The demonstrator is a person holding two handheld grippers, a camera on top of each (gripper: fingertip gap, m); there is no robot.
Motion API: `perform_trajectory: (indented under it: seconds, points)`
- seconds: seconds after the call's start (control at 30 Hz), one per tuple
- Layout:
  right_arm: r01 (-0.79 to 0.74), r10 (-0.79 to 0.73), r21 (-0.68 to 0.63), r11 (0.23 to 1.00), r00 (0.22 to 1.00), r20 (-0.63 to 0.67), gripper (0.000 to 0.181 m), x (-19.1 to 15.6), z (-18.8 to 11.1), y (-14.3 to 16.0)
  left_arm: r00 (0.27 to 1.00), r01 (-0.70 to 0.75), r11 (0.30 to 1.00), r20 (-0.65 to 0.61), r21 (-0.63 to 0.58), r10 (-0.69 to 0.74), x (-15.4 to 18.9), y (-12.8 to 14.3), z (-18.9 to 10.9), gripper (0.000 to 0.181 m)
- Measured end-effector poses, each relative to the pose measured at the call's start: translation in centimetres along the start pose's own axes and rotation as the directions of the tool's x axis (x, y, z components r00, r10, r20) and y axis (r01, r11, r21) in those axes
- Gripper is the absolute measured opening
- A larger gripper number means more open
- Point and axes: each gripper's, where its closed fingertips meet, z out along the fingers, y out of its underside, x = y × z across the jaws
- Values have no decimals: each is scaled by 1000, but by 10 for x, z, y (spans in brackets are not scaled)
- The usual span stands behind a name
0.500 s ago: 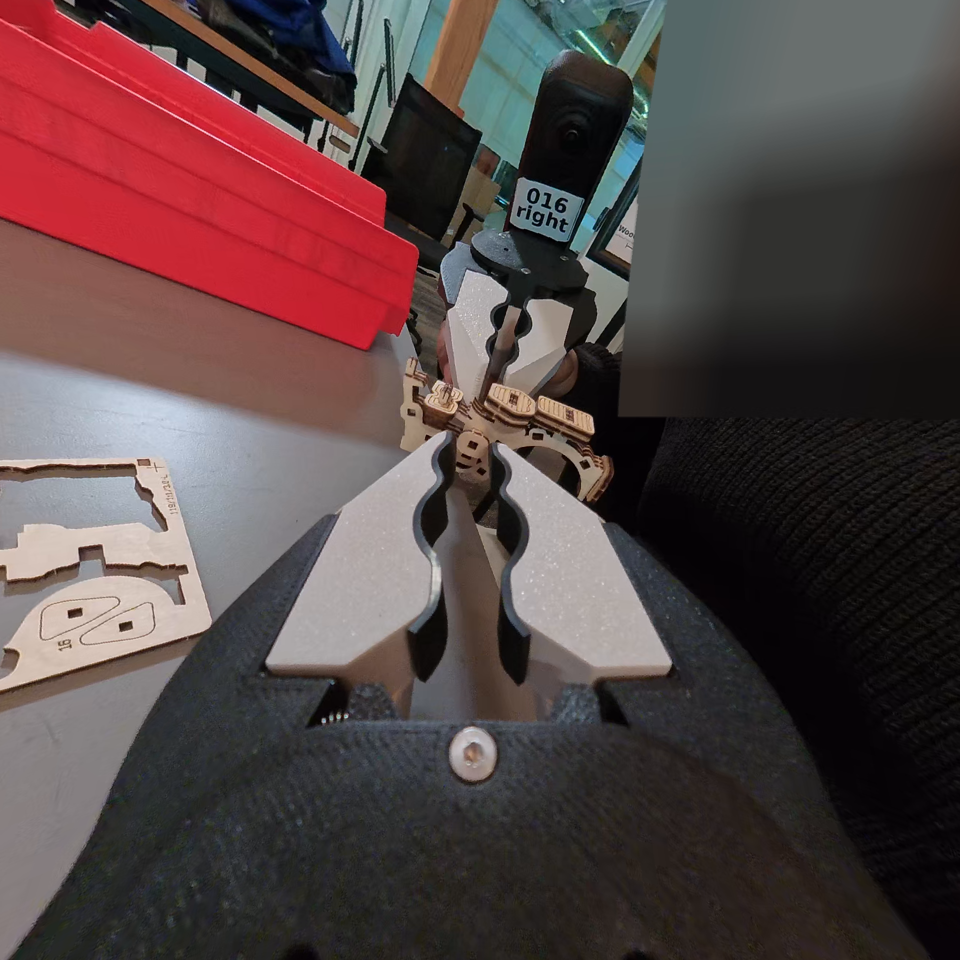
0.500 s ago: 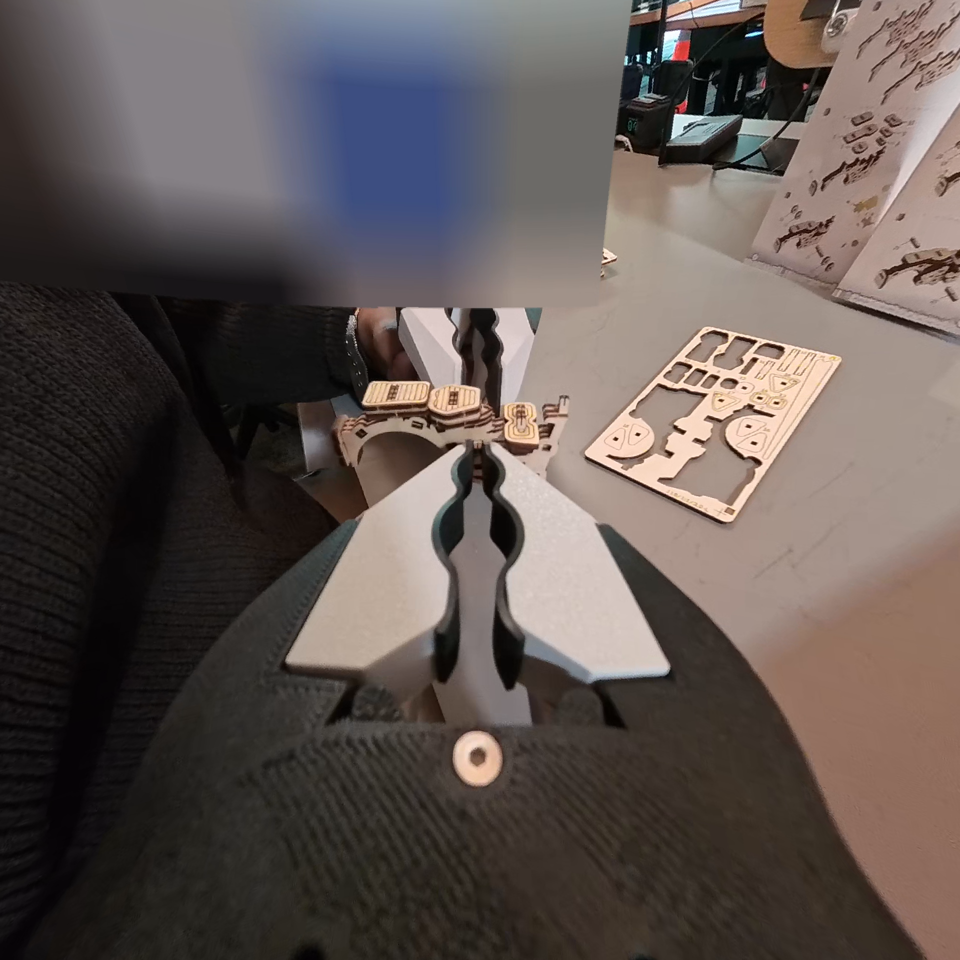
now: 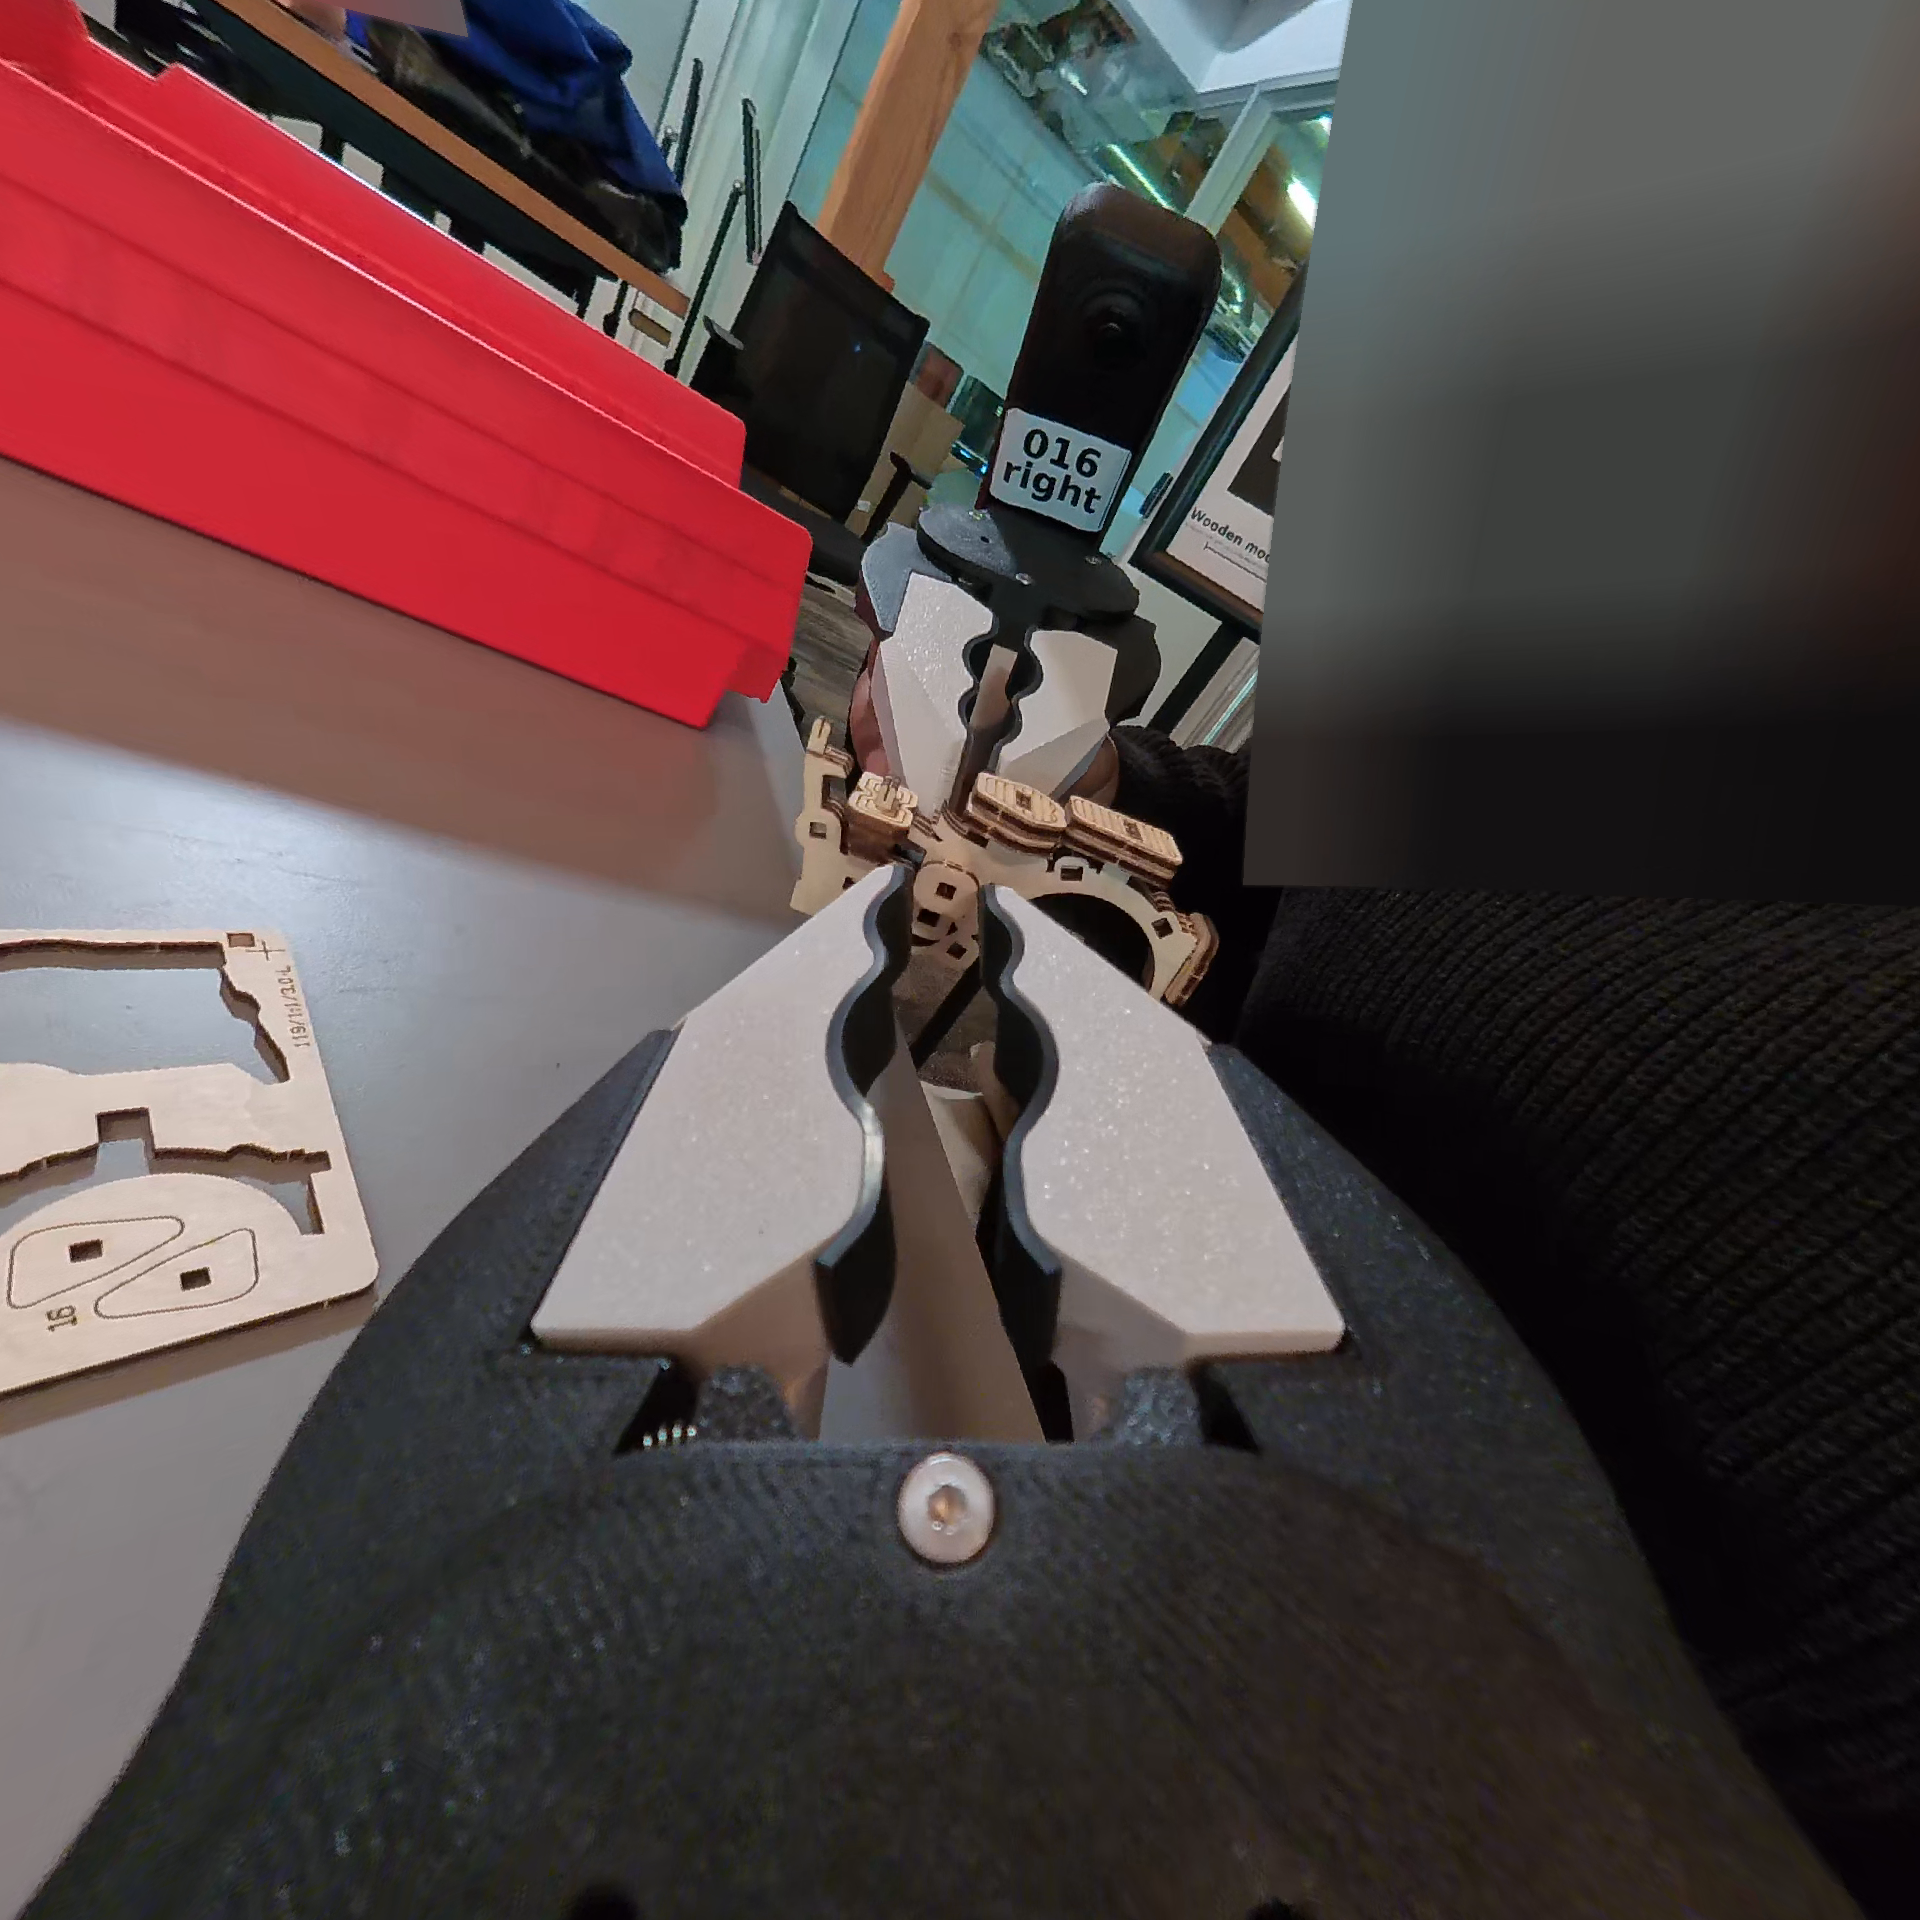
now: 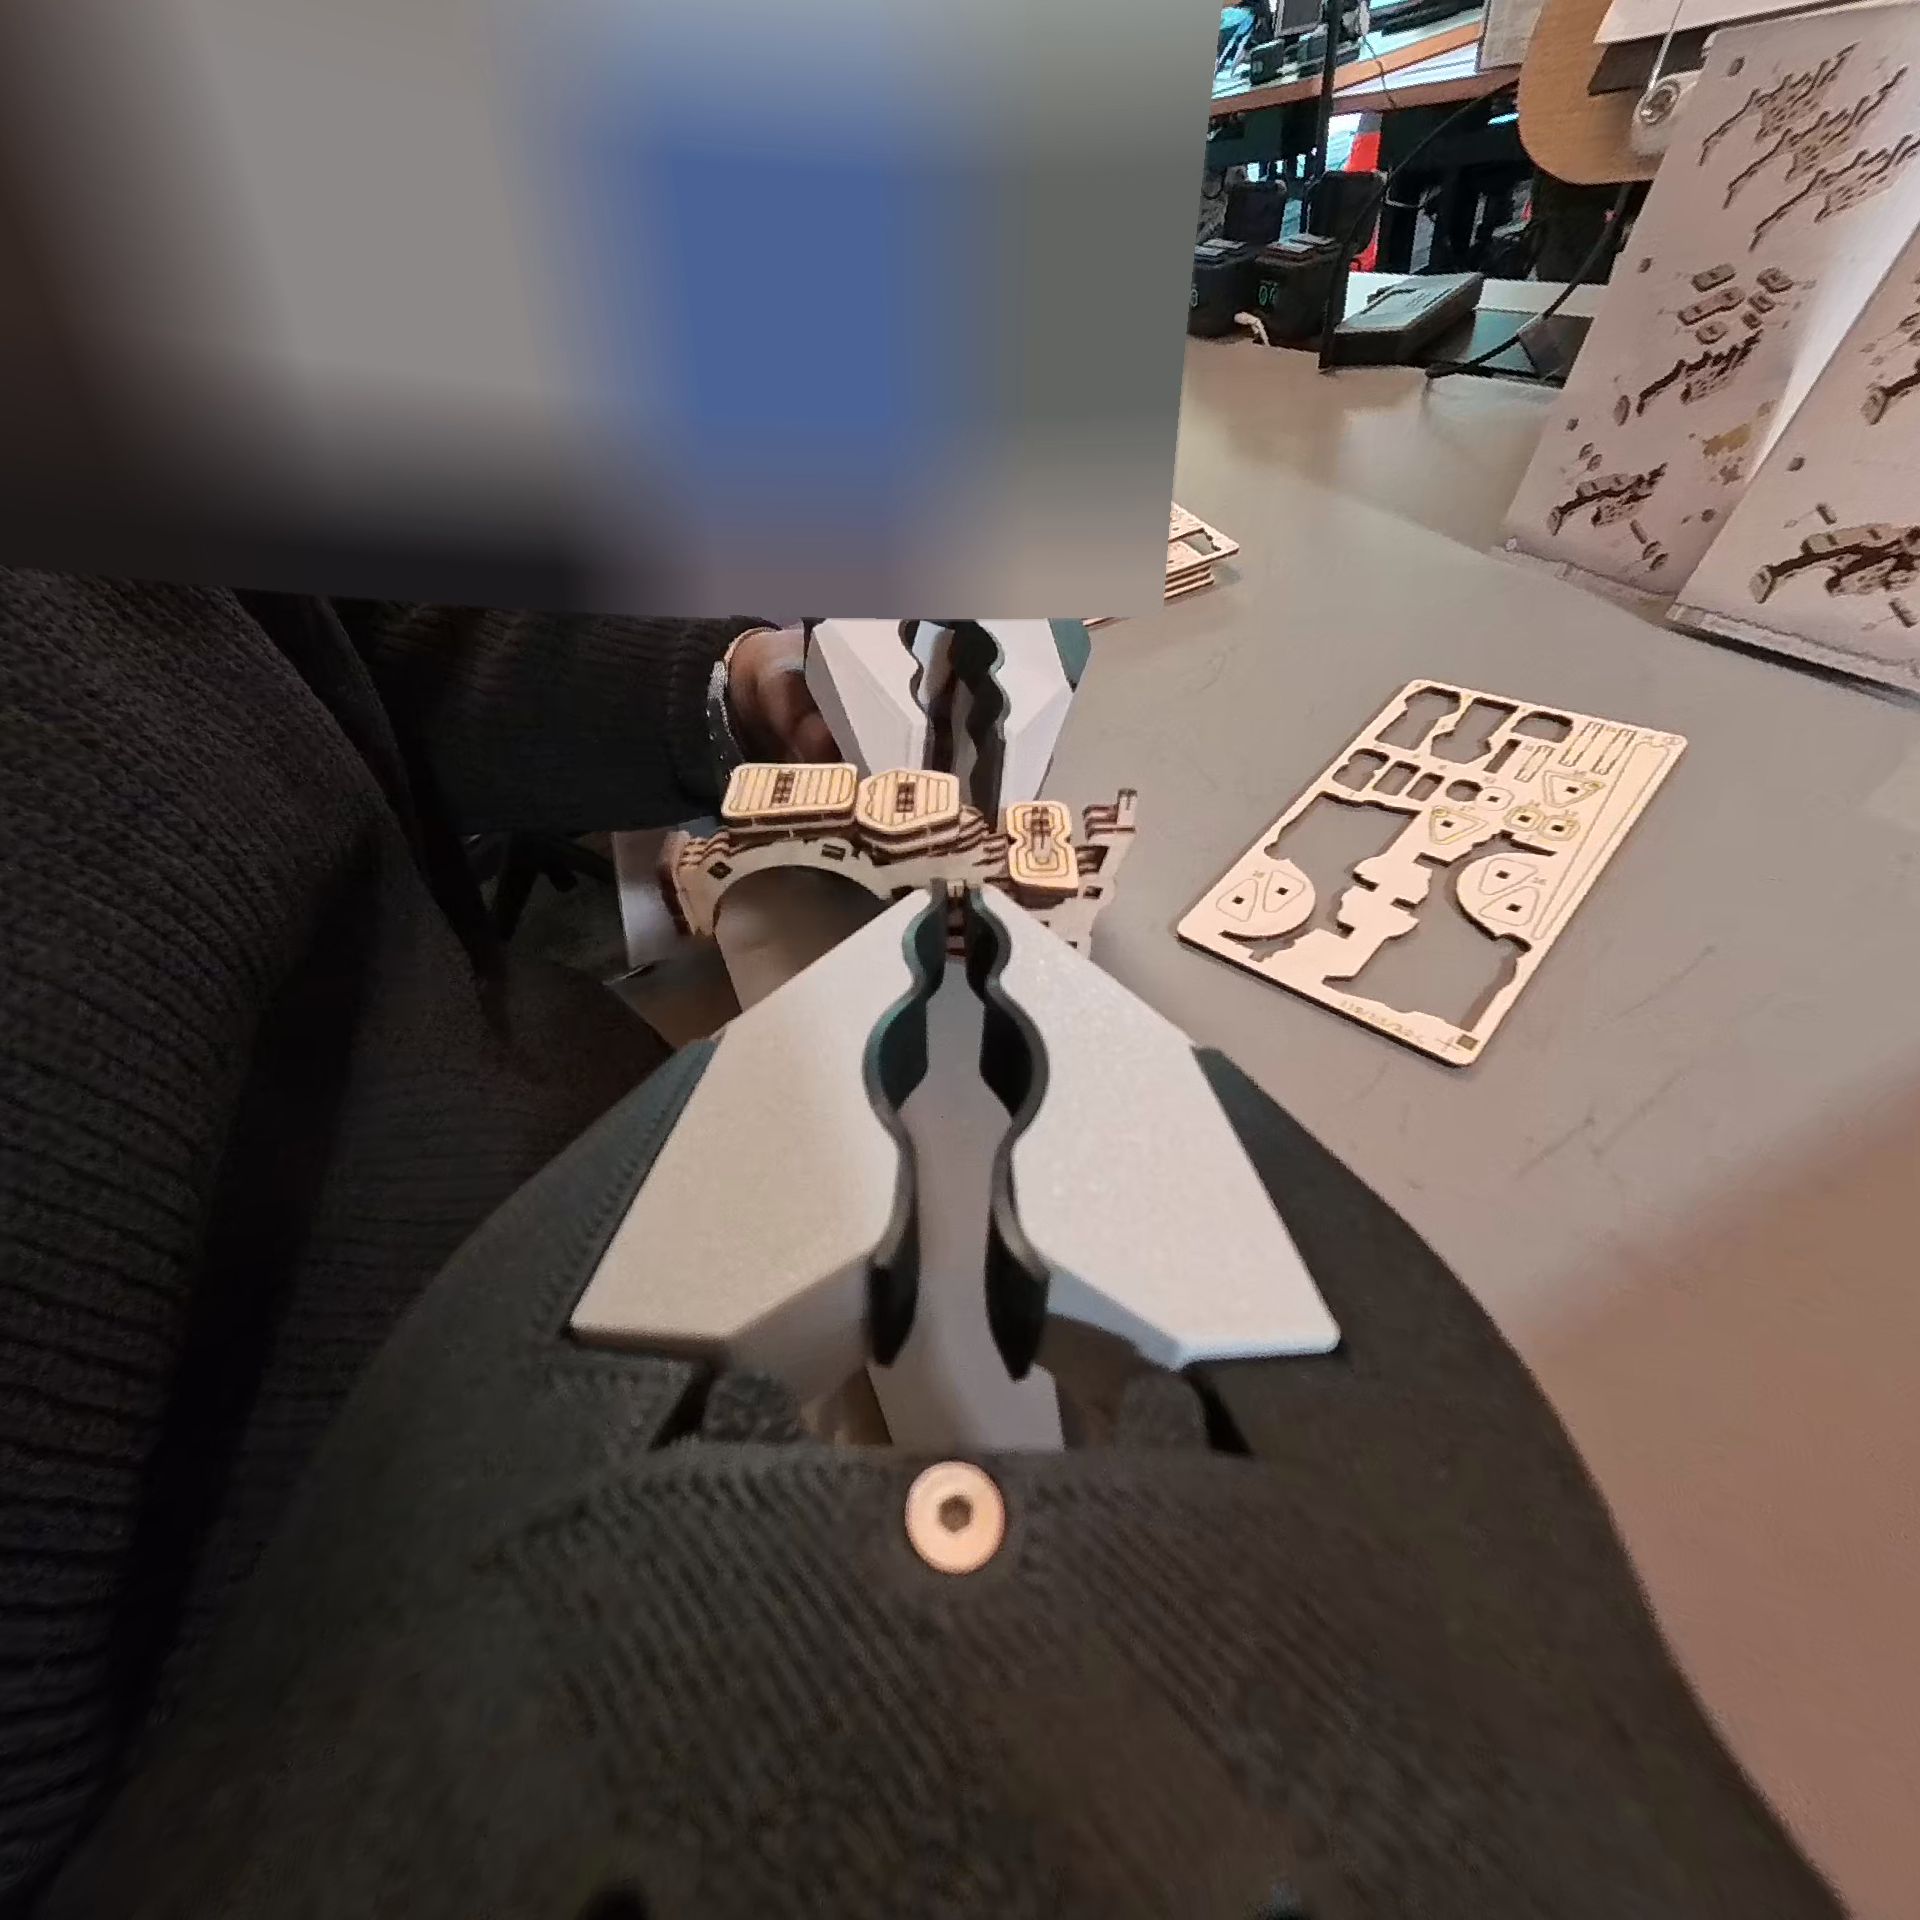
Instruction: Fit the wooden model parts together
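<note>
A partly built wooden model [image 3: 1039,842] with an arched body and small ribbed plates on top is held in the air between my two grippers, just off the table's edge. My left gripper [image 3: 940,894] is shut on the model's near side, with a small wooden part between its tips. My right gripper [image 4: 951,899] is shut on a thin edge of the model [image 4: 831,831] from the opposite side. The right gripper also shows in the left wrist view [image 3: 982,769], and the left gripper shows in the right wrist view [image 4: 961,769].
A laser-cut wooden sheet [image 3: 156,1143] lies on the grey table [image 3: 468,831], also in the right wrist view [image 4: 1434,873]. A red bin [image 3: 364,395] stands behind it. Instruction pages [image 4: 1766,364] lean at the back right. A person's dark knit sleeve [image 3: 1558,1247] is close by. Both grippers' tips are close together, under 4 cm apart.
</note>
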Motion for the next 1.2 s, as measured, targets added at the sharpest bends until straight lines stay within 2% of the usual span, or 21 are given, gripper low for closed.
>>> perform_trajectory:
  seconds: [0.67, 0.93, 1.2]
  points:
    - [-6, 7, 11, 1000, 1000, -7, 1, 2, -2, -2, 1000, 7, 1000, -6, 16, -7, -1, -3, -4, 13]
    - [-17, 17, 19, 1000, 1000, 1, 1, 2, -3, -3, 999, 36, 997, -31, 61, -34, 0, -10, -9, 6]
    - [-19, 19, 24, 1000, 1000, 3, 1, 2, -3, -3, 999, 38, 998, -29, 45, -37, 1, -7, -5, 1]
